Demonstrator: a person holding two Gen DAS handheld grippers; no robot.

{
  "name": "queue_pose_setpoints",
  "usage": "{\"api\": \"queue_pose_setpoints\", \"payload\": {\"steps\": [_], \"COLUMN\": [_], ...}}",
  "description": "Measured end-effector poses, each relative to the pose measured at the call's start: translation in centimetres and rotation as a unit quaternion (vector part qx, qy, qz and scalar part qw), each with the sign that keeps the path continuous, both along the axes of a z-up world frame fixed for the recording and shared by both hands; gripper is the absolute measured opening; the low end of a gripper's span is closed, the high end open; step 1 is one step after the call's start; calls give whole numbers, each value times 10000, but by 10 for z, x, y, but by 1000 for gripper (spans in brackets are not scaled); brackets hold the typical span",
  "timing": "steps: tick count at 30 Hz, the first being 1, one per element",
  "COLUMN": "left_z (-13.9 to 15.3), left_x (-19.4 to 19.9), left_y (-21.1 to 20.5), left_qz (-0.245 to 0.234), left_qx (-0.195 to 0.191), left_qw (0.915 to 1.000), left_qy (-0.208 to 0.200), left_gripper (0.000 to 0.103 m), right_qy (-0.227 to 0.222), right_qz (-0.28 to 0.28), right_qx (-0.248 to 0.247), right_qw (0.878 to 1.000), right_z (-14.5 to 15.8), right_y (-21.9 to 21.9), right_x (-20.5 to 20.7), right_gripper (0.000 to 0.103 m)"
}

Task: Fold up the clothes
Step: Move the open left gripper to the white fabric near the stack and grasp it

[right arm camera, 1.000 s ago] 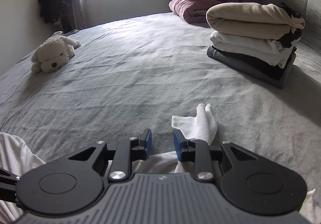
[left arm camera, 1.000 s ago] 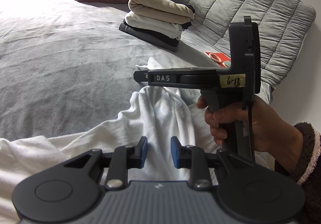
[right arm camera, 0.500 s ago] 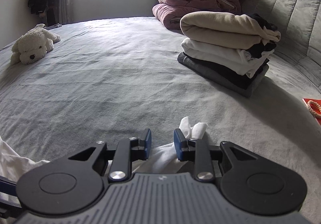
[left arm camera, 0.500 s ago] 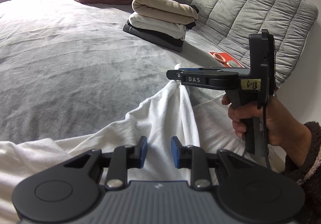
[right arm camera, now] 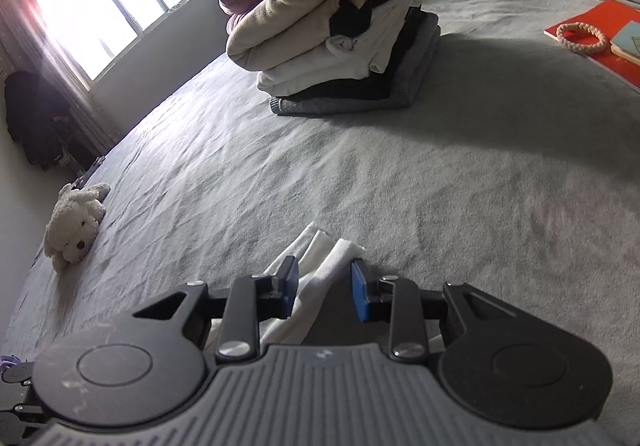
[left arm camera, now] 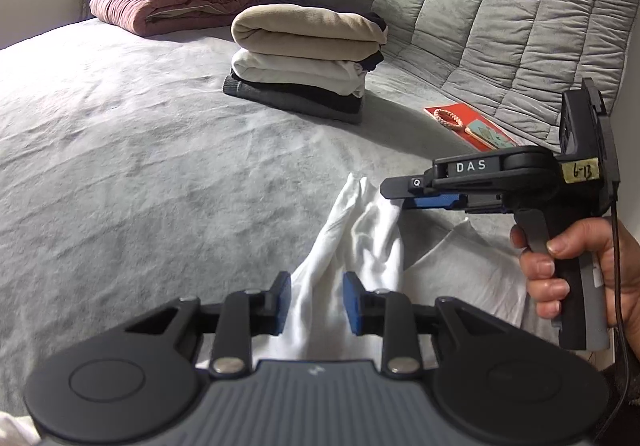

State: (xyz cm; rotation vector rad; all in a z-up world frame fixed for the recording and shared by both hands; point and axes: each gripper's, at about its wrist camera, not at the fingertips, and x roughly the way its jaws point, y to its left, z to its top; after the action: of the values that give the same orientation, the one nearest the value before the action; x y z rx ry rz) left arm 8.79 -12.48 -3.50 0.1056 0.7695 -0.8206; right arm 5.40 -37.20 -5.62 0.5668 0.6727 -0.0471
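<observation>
Open grey bedspread [right arm camera: 400,174] ahead; stack of folded clothes [right arm camera: 340,42] and red book [right arm camera: 600,34] beyond.

right gripper [right arm camera: 324,288] jaws opening, tilted, hand [left arm camera: 576,274] on handle; left gripper [left arm camera: 314,302] jaws apart.

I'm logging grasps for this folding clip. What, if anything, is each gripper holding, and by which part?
Both have the white garment between their jaws. The right gripper, its jaws opening, is at the bunched end; the left gripper is further down. Neither's pads visibly press it.

White garment [left arm camera: 360,242], grey bedspread [left arm camera: 140,166]
</observation>
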Motion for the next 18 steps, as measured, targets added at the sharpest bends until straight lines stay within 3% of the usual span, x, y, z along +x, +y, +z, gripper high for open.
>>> {"api": "queue_pose_setpoints", "payload": {"steps": [6,11,13,15,18], "left_z": [-5,-11,-13,-14,-12], "left_x": [17,28,32,36,43], "left_y": [-49,-85,-92,-94,-88], "left_qz": [-168,-203,-147,-16,400], "left_qx": [260,559,613,625,553], "left_qw": [9994,9974,9966,9963,9956], "left_qy": [-168,-400,-526,-588,-635], "left_gripper": [28,27,21,3,2], "right_qy": [-31,147,159,158,142], "right_qz": [-170,65,149,174,208], "right_qx": [-130,-276,-393,-433,-358], "right_qw": [9998,9995,9990,9988,9990], "right_z": [7,5,7,7,7], "right_y": [-16,-23,-24,-24,-25], "right_x": [-5,-9,-11,-12,-11], "right_gripper": [33,33,33,33,33]}}
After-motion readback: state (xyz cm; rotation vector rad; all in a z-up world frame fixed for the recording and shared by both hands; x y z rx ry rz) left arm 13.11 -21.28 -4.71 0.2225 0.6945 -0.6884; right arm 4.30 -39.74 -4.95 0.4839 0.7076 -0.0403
